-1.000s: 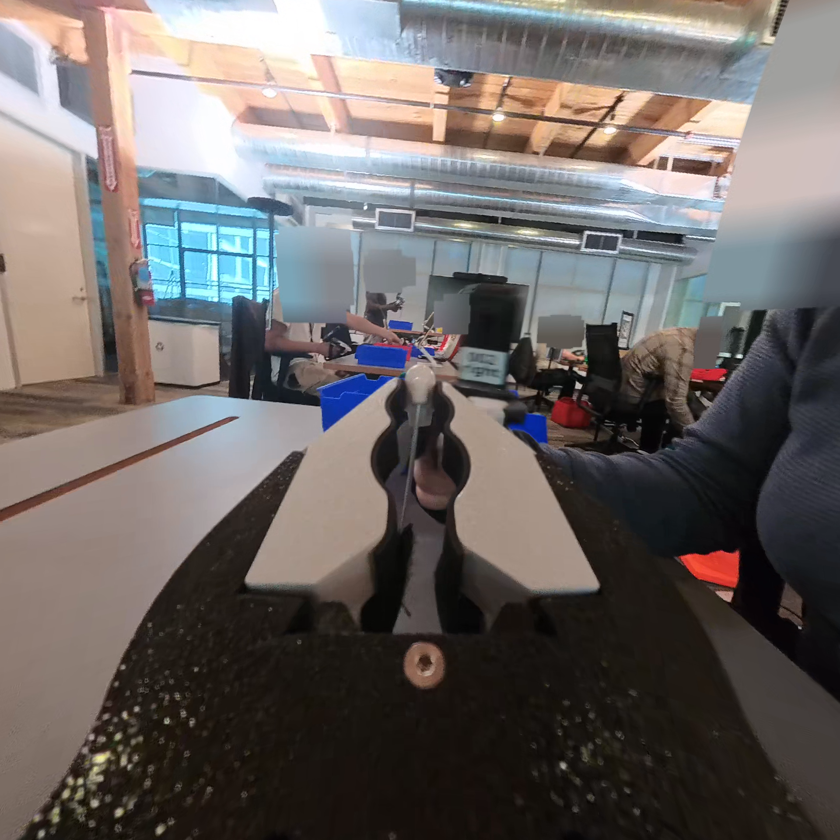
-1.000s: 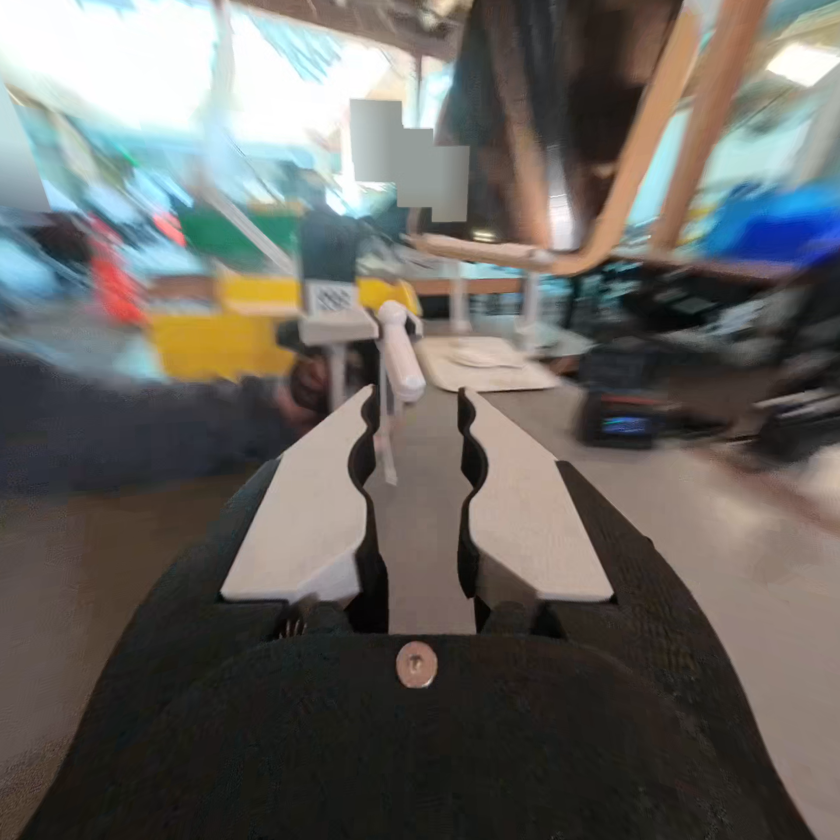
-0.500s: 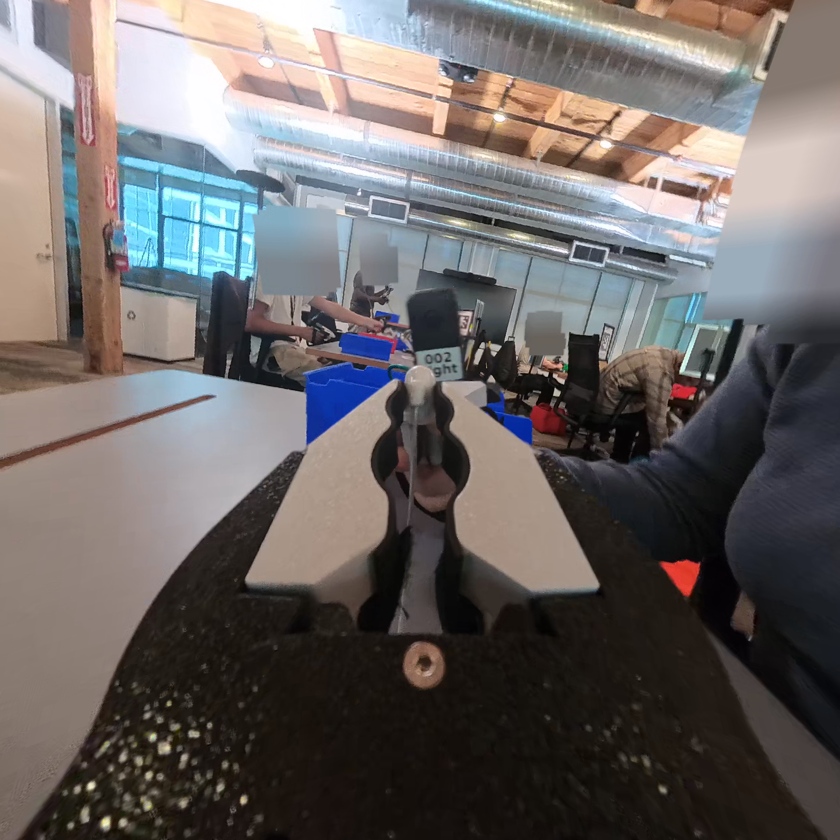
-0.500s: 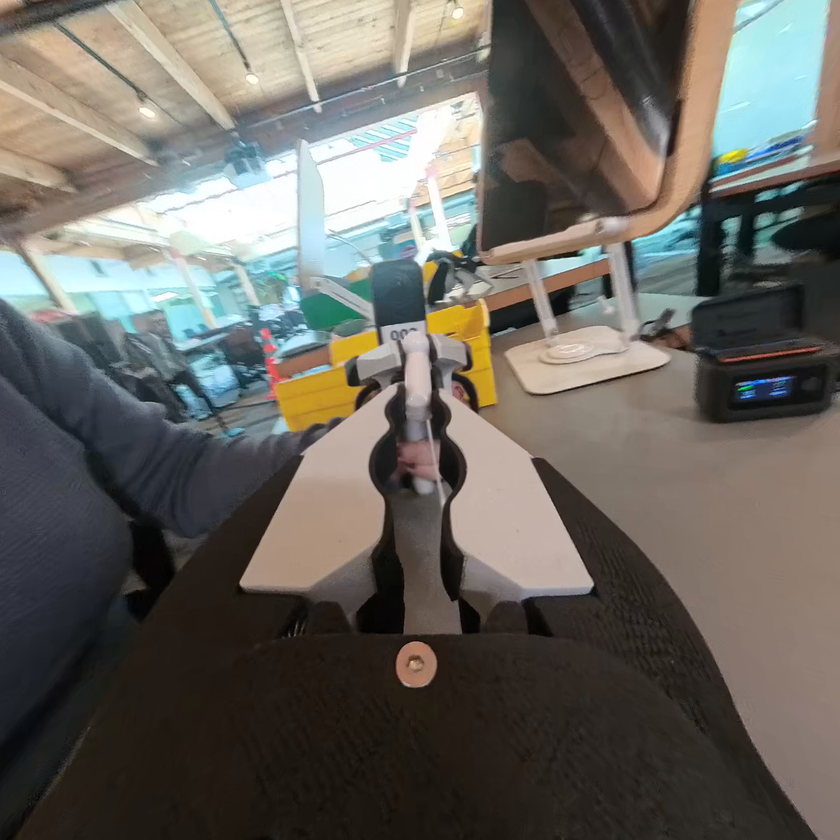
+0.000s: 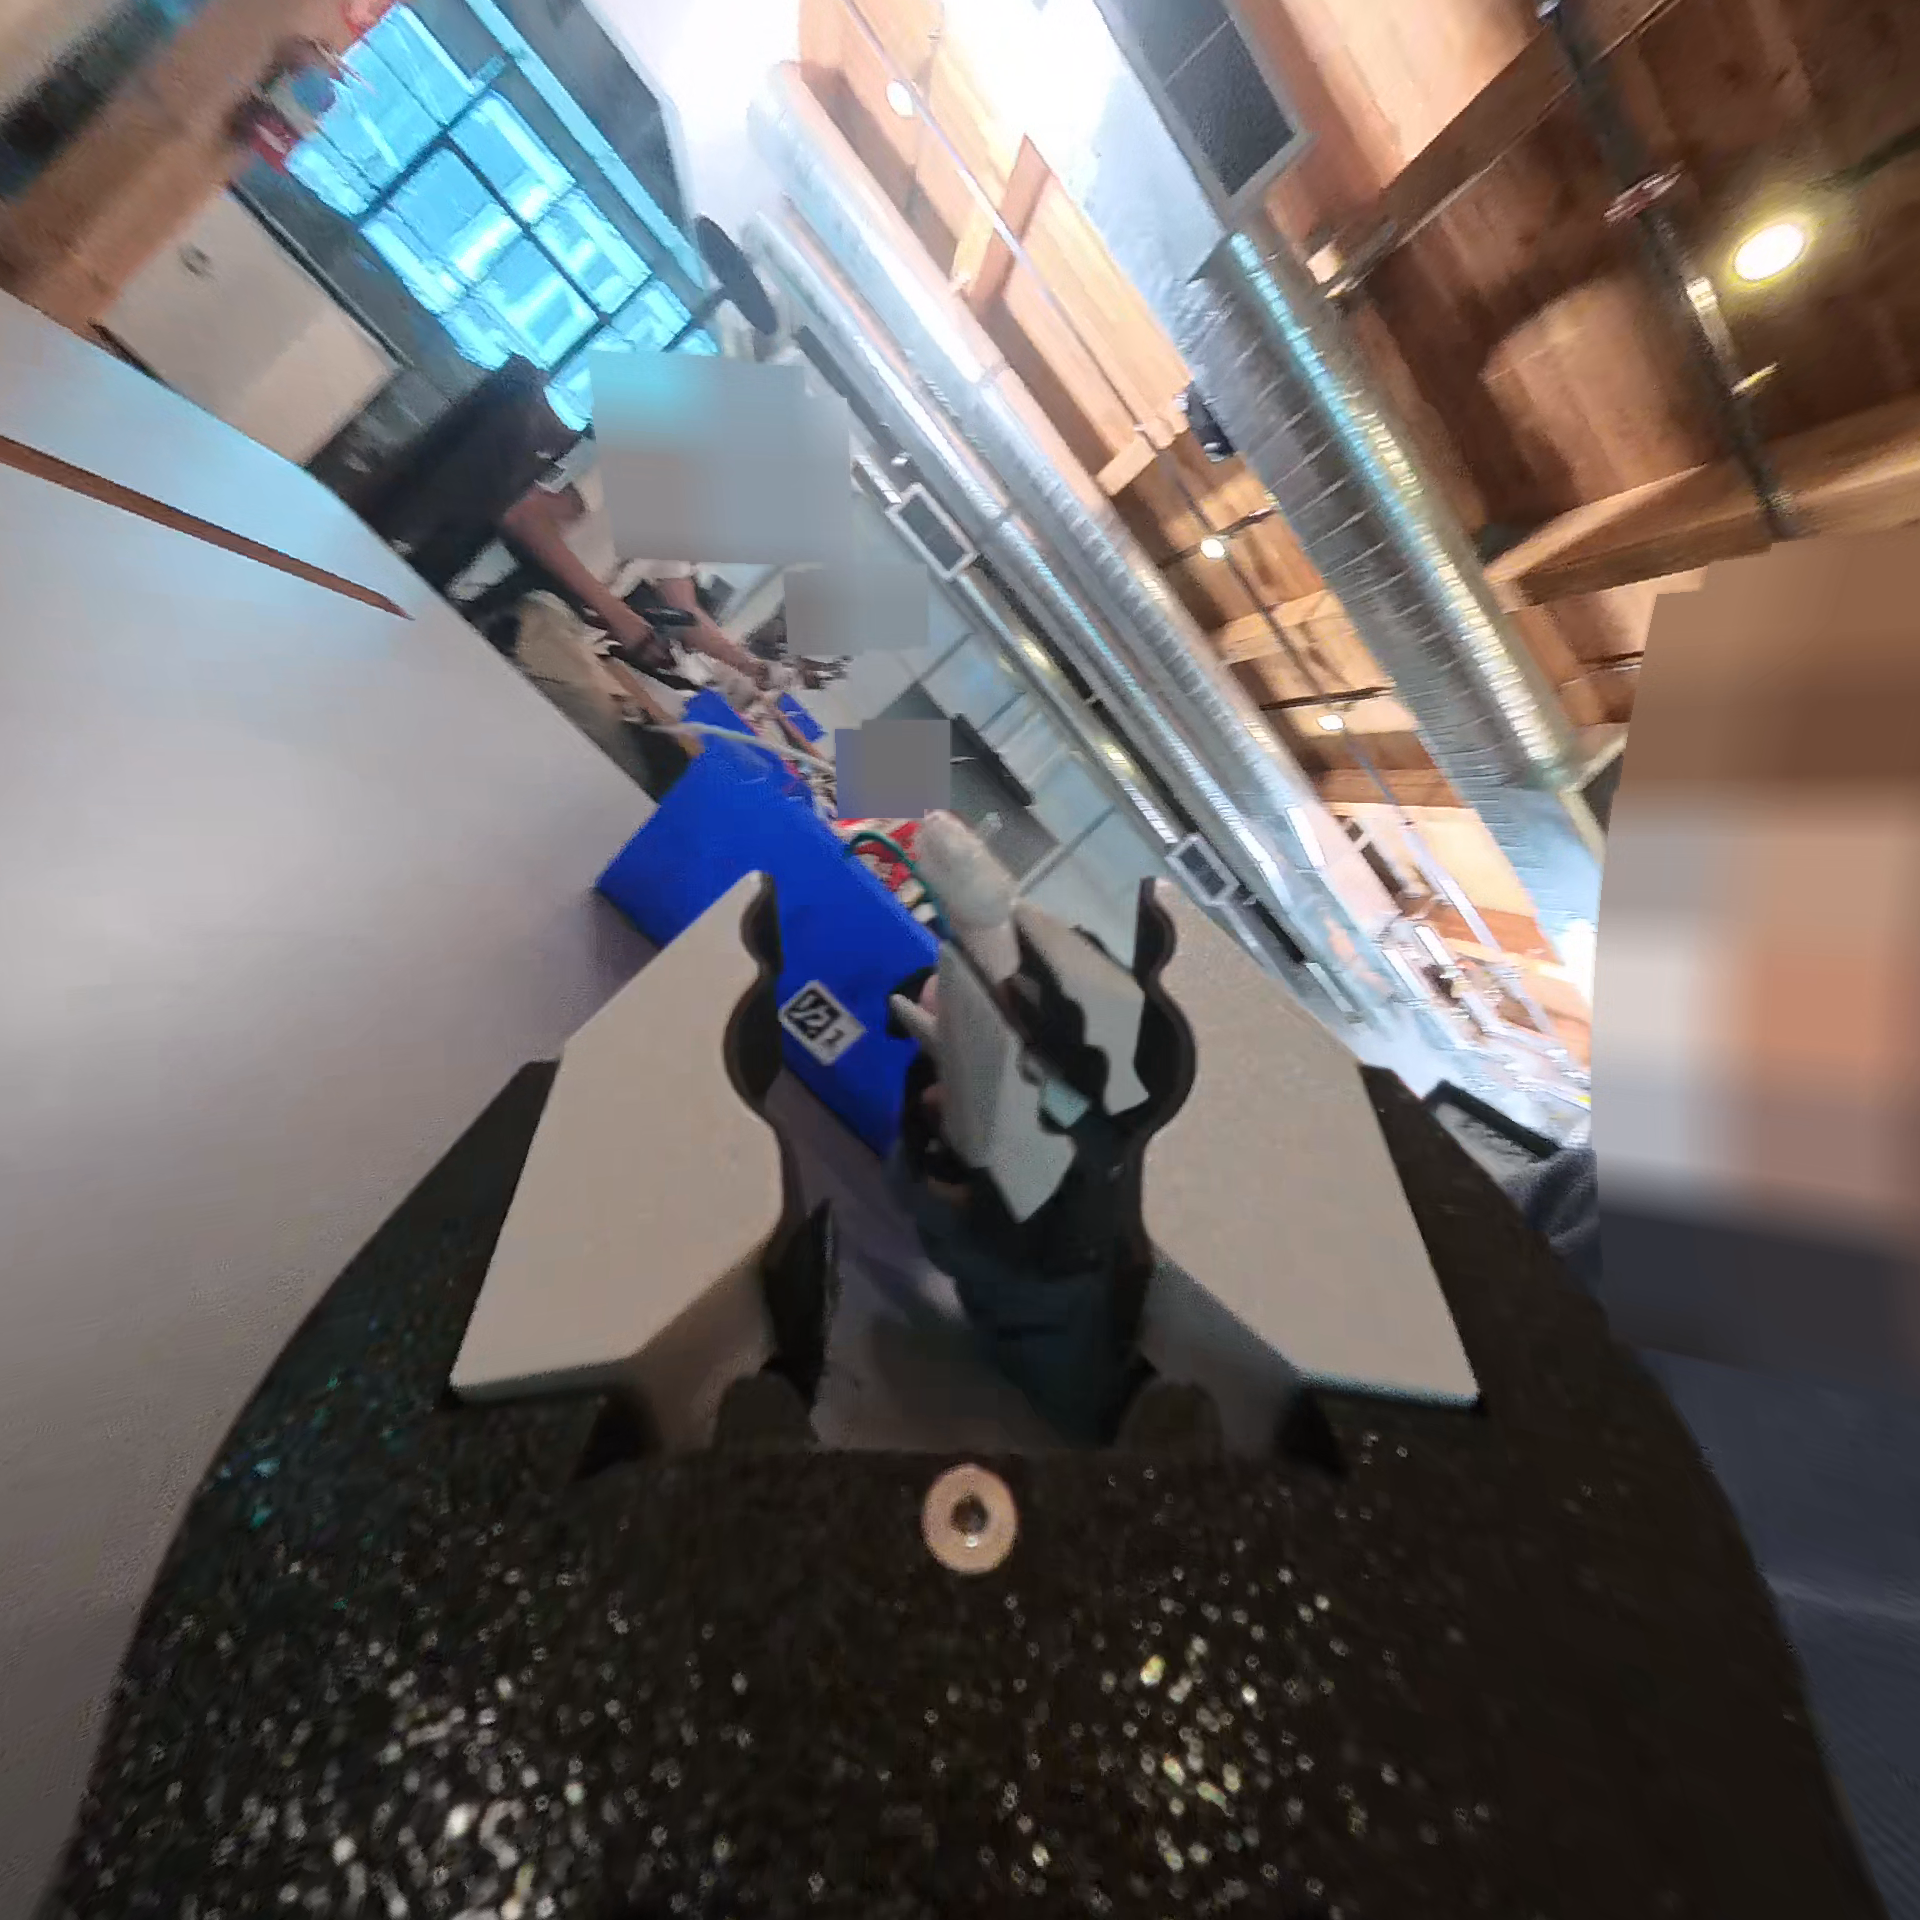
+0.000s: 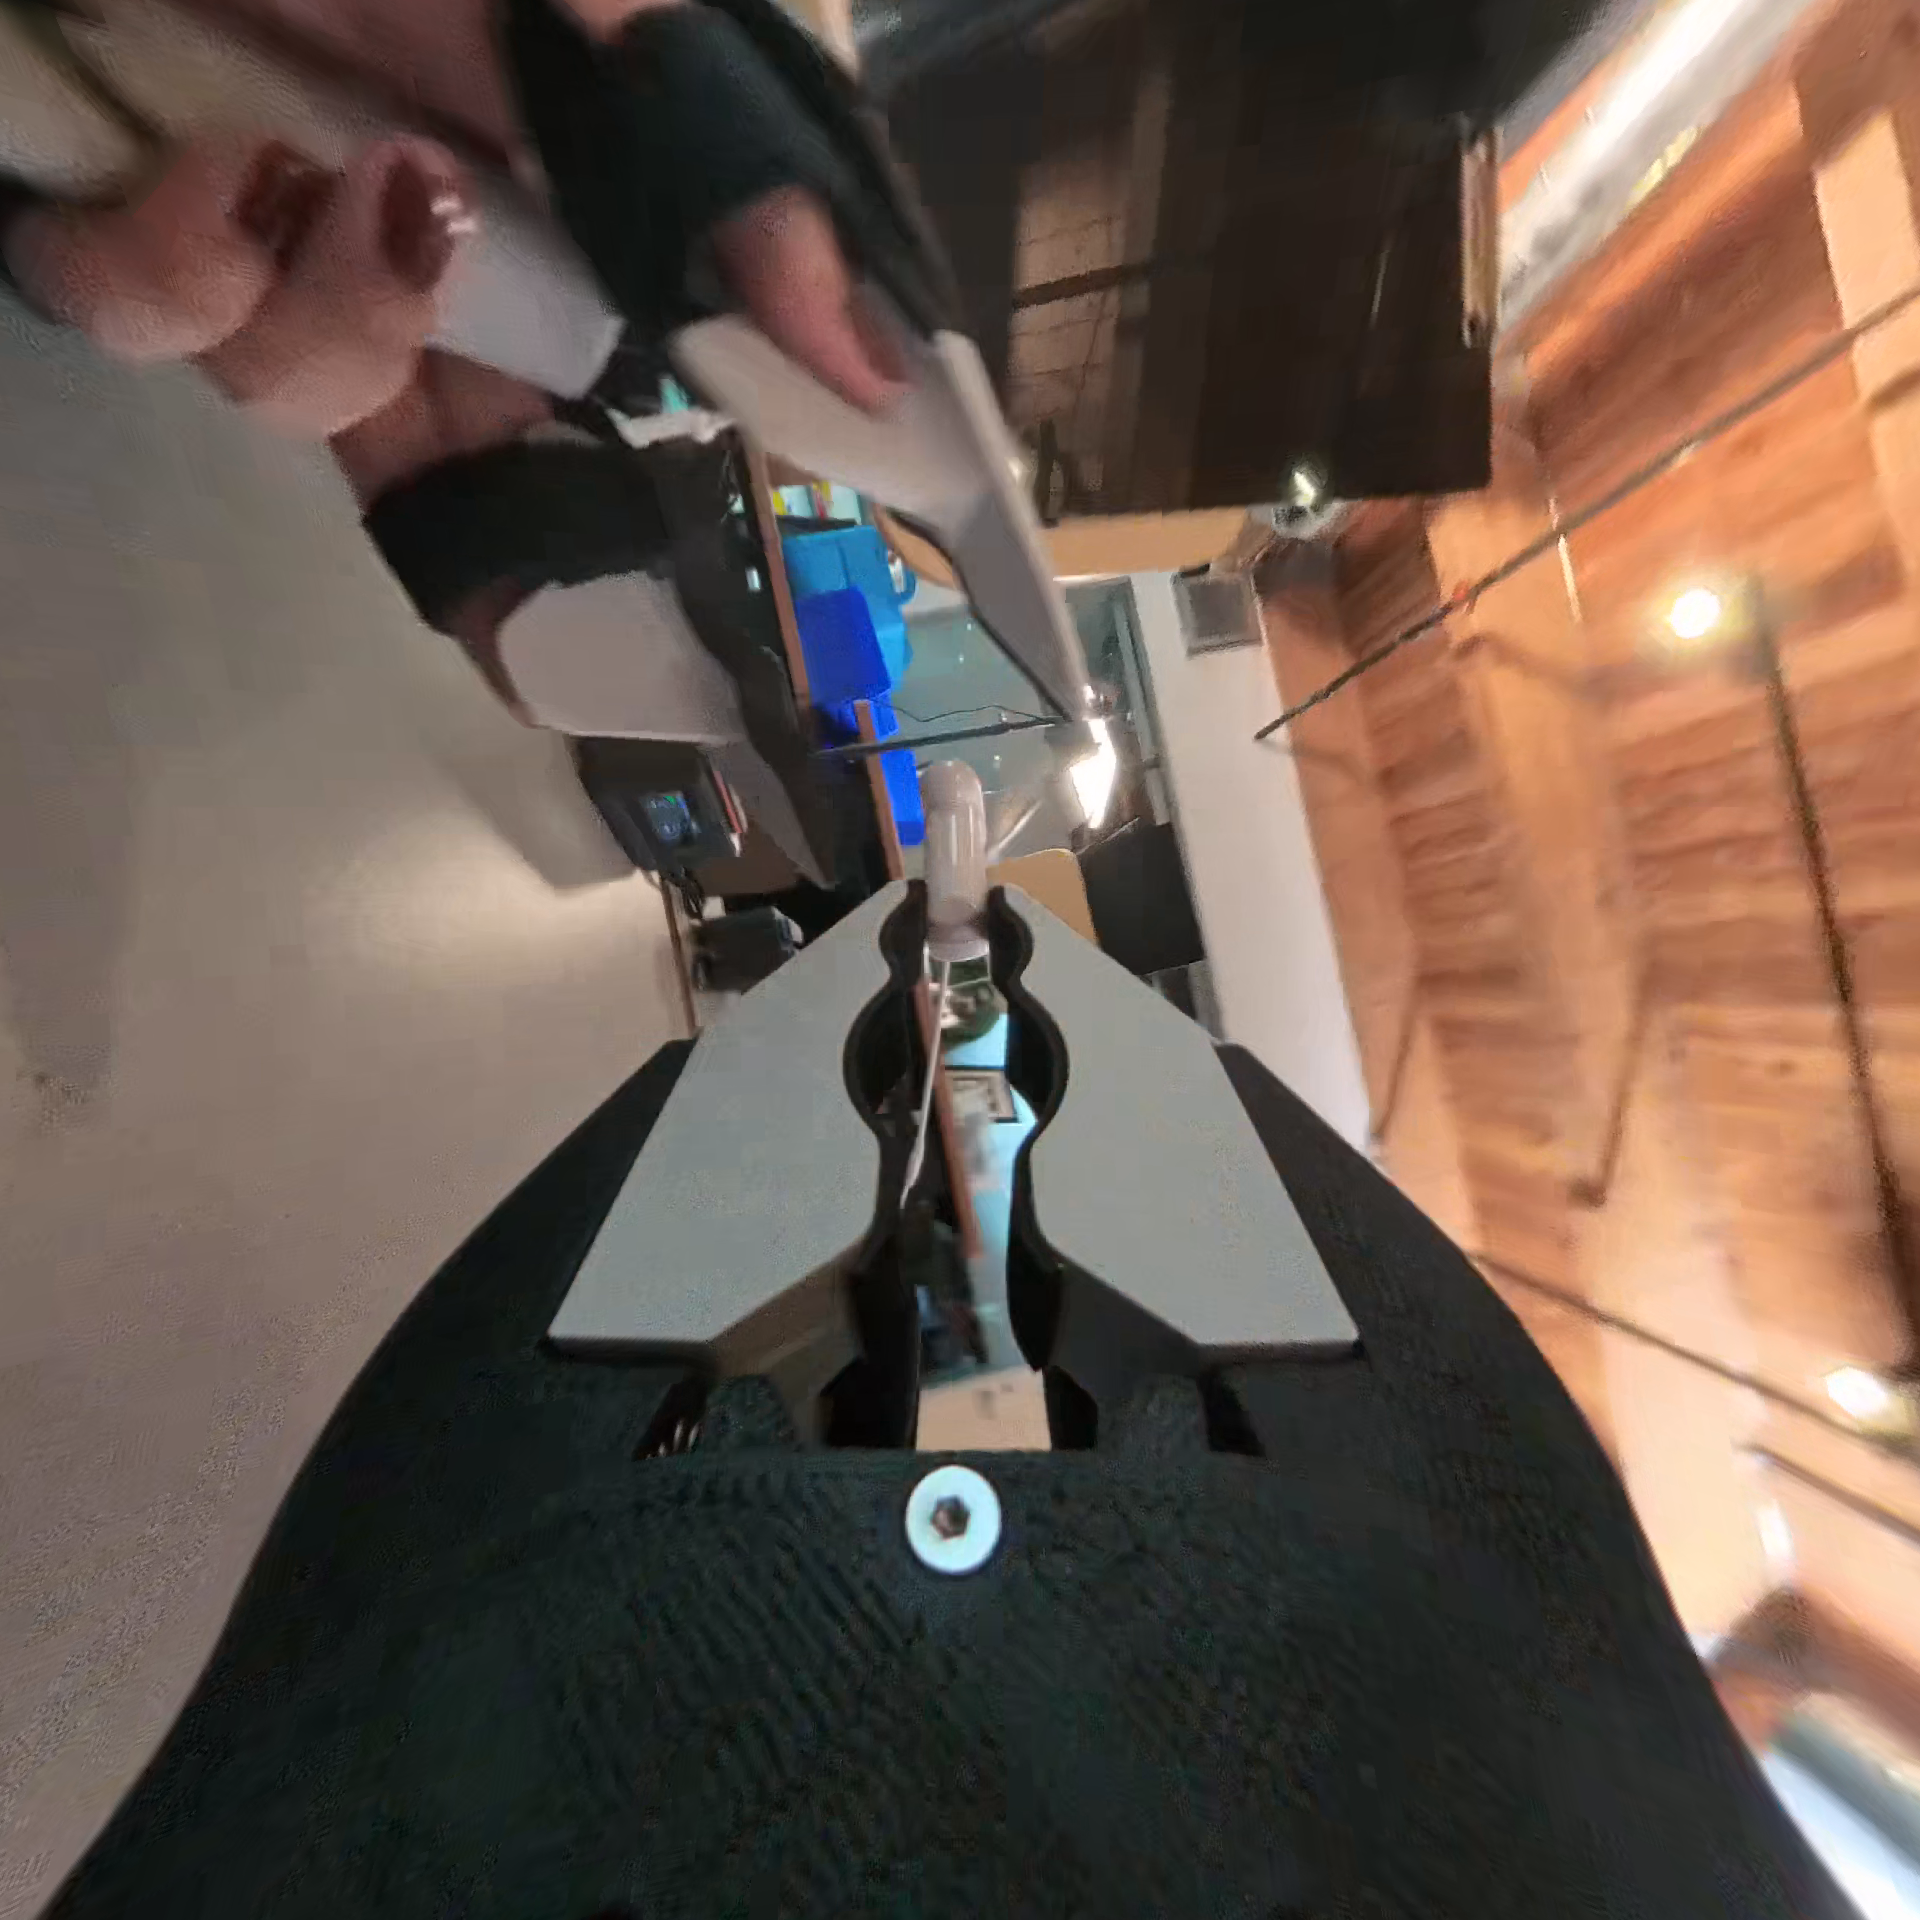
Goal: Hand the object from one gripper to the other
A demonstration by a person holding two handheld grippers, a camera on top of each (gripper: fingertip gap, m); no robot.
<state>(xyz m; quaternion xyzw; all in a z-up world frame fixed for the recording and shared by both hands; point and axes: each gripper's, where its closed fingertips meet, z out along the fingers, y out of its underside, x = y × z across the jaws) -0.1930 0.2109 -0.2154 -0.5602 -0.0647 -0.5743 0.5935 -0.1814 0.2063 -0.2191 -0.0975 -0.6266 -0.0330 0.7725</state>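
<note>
A small white-handled tool [image 6: 954, 831] with a thin shaft sits between the tips of my right gripper [image 6: 954, 902], which is shut on it. In the left wrist view my left gripper [image 5: 954, 888] is open, its jaws wide apart. Between and beyond them the right gripper [image 5: 1013, 935] shows, clamped on the same tool [image 5: 966, 873]. In the right wrist view the left gripper [image 6: 956, 795] shows at the top left, held by a hand [image 6: 312, 239], its fingers [image 6: 904, 447] spread to either side of the tool's far end. Both views are strongly tilted.
A grey table [image 5: 208, 831] lies below; it also shows in the right wrist view [image 6: 208, 935]. A blue bin [image 5: 748, 883] stands at its far edge. A small black device with a lit screen [image 6: 665, 821] sits on the table. A person's blue sleeve [image 5: 1714, 1299] is at right.
One second ago the left gripper held the tool and the right was open. Half a second ago both were shut on it. Now the left has opened; both views have rolled.
</note>
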